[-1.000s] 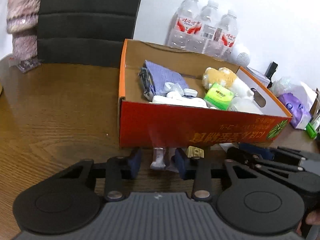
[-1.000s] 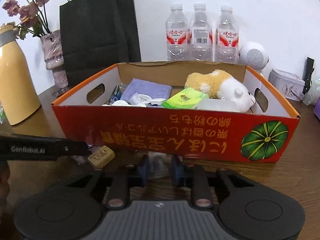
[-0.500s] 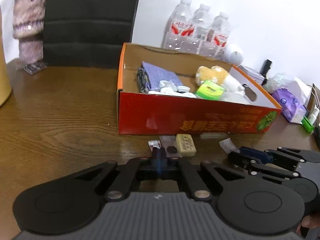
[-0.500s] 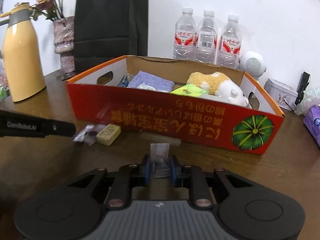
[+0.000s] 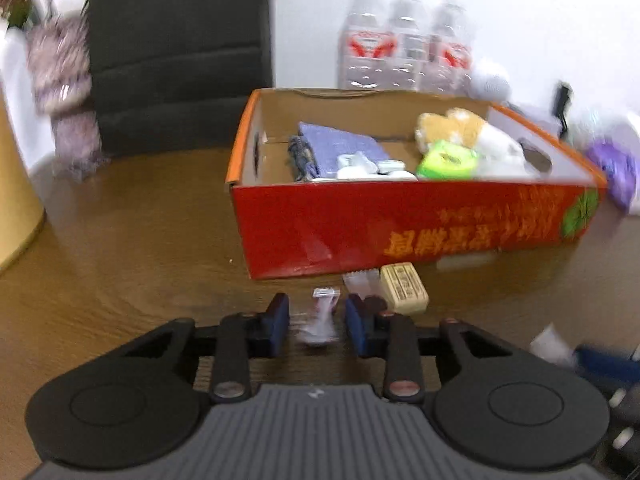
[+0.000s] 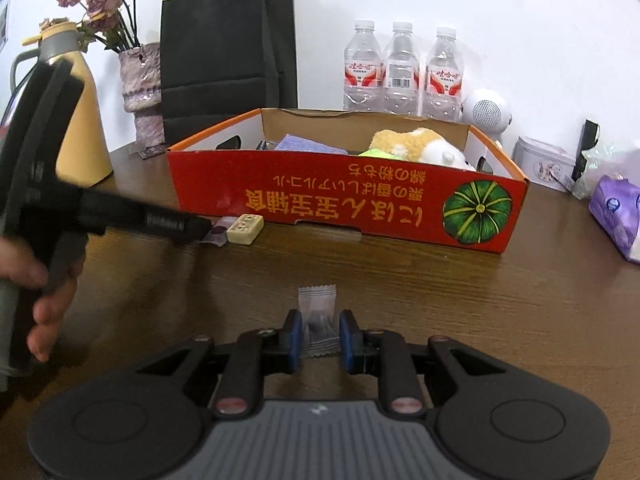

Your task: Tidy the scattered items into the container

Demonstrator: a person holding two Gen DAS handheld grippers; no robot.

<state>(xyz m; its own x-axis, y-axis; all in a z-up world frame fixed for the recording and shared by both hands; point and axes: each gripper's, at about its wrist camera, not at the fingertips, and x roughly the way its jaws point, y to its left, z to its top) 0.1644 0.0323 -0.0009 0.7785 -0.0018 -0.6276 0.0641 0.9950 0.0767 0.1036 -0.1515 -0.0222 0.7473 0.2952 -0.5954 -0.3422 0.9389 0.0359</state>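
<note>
Left wrist view: left tongs [image 5: 317, 324] spread wide around a small white packet [image 5: 322, 314] on the table [image 5: 120, 248], near the red box [image 5: 400, 224].
Right wrist view: right tongs [image 6: 319, 340] spread, a clear packet [image 6: 318, 322] between them, not pinched; red box [image 6: 344, 204] well beyond.

Motion is smearing the left wrist view, leaving the box lettering [image 5: 460, 232] unreadable and the small wrapper [image 5: 322, 314] near the fingers indistinct. In the right wrist view, the box's near wall [image 6: 320, 200] is hiding most contents; the hand [image 6: 36, 296] is running off the left edge.
</note>
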